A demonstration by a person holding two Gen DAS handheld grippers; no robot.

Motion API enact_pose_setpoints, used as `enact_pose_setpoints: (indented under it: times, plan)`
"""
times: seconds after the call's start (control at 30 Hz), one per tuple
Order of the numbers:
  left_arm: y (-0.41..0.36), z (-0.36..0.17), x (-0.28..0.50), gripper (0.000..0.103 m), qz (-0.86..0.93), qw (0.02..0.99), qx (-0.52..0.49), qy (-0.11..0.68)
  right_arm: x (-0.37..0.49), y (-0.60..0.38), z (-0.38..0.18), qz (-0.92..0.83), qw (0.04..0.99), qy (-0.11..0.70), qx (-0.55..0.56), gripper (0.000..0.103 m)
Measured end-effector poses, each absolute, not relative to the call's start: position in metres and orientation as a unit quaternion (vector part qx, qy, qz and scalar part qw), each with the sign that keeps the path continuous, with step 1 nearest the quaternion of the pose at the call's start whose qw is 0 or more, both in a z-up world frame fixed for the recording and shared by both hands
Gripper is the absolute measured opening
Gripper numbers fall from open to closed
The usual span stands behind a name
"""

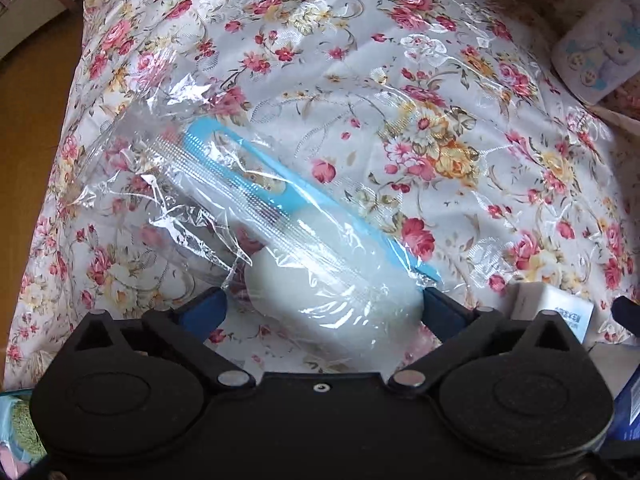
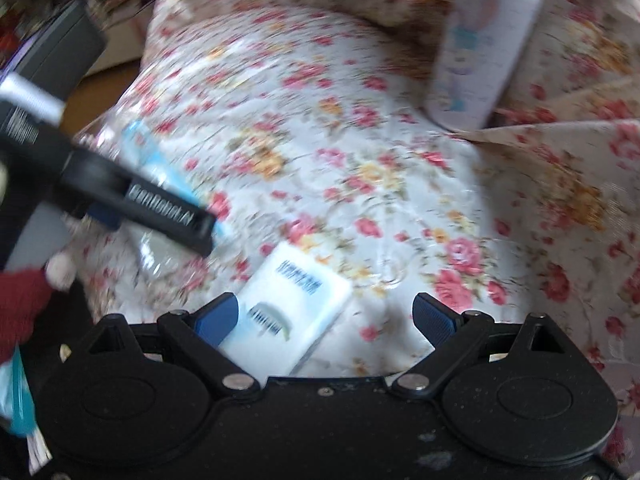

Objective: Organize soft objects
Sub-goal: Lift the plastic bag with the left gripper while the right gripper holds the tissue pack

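Note:
A floral quilt point(image 1: 440, 80) lies sealed inside a clear plastic bag point(image 1: 160, 200) with a blue zip strip point(image 1: 256, 176). My left gripper point(image 1: 324, 304) points down over the bag's folded zip end and stands open wide, with the crinkled plastic between its blue pads. In the blurred right wrist view the same quilt point(image 2: 360, 140) fills the middle. My right gripper point(image 2: 326, 308) is open above it. A small white box point(image 2: 296, 308) lies on the quilt beside its left pad, well apart from the right pad. The box point(image 1: 552, 312) also shows in the left wrist view.
A white printed pack point(image 1: 596, 60) point(image 2: 480, 52) rests at the far right of the bed. A finger of the left gripper point(image 2: 168, 208) crosses the right view's left side, over a red sleeve point(image 2: 20, 304). Wooden floor point(image 1: 32, 100) lies beyond the quilt's left edge.

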State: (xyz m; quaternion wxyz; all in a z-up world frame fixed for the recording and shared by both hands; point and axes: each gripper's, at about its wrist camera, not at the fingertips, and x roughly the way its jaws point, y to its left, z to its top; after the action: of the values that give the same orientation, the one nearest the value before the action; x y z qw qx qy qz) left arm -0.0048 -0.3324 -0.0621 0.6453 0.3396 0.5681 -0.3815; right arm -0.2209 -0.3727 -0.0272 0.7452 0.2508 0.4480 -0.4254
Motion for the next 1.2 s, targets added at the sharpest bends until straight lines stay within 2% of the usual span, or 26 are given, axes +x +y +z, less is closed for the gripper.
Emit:
enact_pose_setpoints:
  times: [0.23,0.37,0.63,0.83,1.2]
  plan:
    - [-0.332,-0.064,-0.009,0.1,-0.38,0.649,0.346,0.561,-0.205,-0.357,-0.033,-0.412,0.753,0.475,0.192,0.099]
    - [-0.334,-0.065,-0.011,0.1,-0.382,0.648,0.345,0.561,-0.209,-0.363,-0.031,-0.432,0.746,0.466,0.2,0.099]
    - [-0.331,-0.065,-0.01,0.101,-0.383,0.65,0.349,0.555,-0.25,-0.395,-0.019,-0.533,0.693,0.405,0.266,0.097]
    - [-0.334,-0.067,-0.01,0.101,-0.382,0.649,0.353,0.556,-0.275,-0.406,-0.01,-0.504,0.71,0.353,0.344,0.1]
    - [-0.335,-0.069,-0.012,0.101,-0.38,0.649,0.359,0.553,-0.224,-0.365,-0.018,-0.394,0.766,0.478,0.172,0.102]
